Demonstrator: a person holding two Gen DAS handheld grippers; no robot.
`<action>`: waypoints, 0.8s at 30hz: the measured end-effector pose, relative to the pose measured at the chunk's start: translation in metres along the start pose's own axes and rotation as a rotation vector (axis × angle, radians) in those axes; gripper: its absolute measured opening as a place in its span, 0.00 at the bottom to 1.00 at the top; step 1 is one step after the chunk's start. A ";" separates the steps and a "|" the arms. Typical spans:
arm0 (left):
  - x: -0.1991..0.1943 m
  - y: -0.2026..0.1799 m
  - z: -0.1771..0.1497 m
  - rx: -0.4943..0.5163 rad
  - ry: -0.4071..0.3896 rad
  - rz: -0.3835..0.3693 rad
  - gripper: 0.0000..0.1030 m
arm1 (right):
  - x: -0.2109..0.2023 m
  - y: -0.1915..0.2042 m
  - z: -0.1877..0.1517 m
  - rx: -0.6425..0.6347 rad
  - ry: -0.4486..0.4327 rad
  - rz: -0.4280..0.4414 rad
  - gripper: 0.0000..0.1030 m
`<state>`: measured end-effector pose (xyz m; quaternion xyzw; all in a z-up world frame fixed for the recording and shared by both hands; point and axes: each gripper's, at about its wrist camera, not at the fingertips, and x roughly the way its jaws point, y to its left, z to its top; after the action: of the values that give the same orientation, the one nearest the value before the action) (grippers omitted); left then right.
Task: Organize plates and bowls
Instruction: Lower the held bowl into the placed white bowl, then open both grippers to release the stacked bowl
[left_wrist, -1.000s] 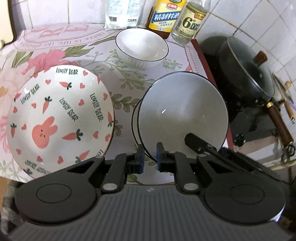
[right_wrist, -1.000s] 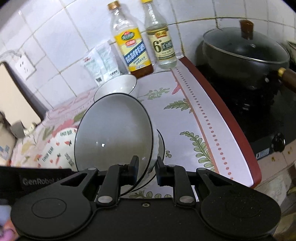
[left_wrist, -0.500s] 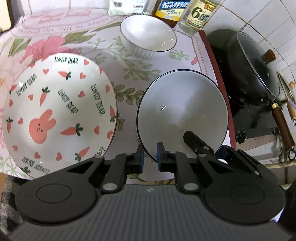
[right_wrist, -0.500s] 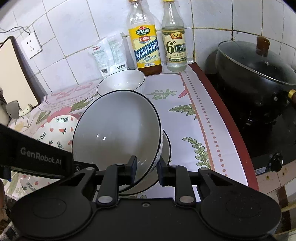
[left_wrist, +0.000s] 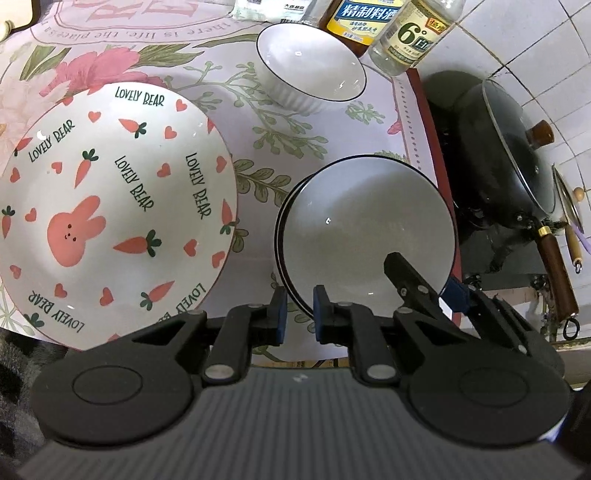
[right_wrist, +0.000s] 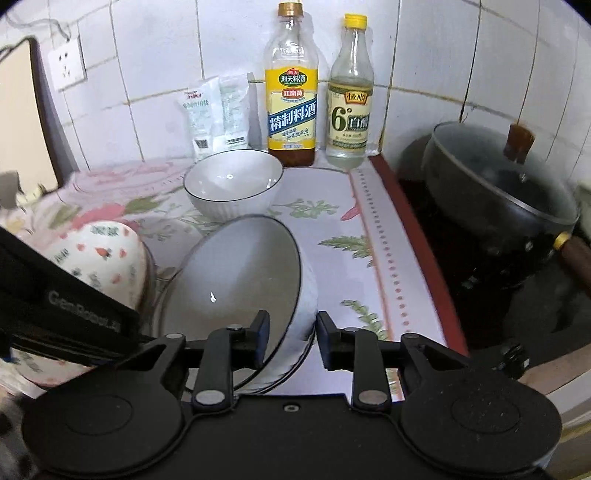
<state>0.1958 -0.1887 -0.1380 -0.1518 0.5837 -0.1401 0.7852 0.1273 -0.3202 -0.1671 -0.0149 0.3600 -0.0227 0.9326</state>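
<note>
Two white bowls with black rims are nested; the upper bowl (left_wrist: 369, 229) (right_wrist: 236, 284) rests in the lower one, whose rim (left_wrist: 277, 236) shows on the left. My left gripper (left_wrist: 299, 315) is shut on the near-left rim of this stack. My right gripper (right_wrist: 291, 332) (left_wrist: 428, 280) straddles the upper bowl's right rim. Its jaws are opening, and the inner pad stands off the wall. A wide carrot-and-rabbit bowl (left_wrist: 110, 206) (right_wrist: 107, 258) lies to the left. A small ribbed white bowl (left_wrist: 310, 62) (right_wrist: 232, 184) stands behind.
Two bottles (right_wrist: 291, 92) (right_wrist: 349, 96) and white packets (right_wrist: 218, 110) line the tiled back wall. A lidded black pot (right_wrist: 495, 188) (left_wrist: 509, 158) sits on the stove to the right, past the floral mat's red edge (right_wrist: 417, 229). The counter's front edge is close.
The upper bowl has tipped down from its steep tilt and settled into the lower bowl. My right gripper's jaws have spread wider around its rim. The left gripper stays clamped.
</note>
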 end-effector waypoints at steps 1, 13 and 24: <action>0.000 0.000 -0.001 0.002 -0.001 0.002 0.12 | 0.000 -0.002 0.000 0.005 -0.004 0.009 0.32; -0.002 0.000 -0.005 0.023 -0.035 0.011 0.12 | 0.005 -0.018 0.003 -0.031 0.034 0.117 0.33; -0.014 -0.004 -0.001 0.083 -0.109 0.008 0.12 | -0.020 -0.025 -0.002 -0.040 -0.082 0.127 0.21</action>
<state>0.1908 -0.1867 -0.1251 -0.1243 0.5344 -0.1525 0.8220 0.1105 -0.3441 -0.1538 -0.0115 0.3221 0.0442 0.9456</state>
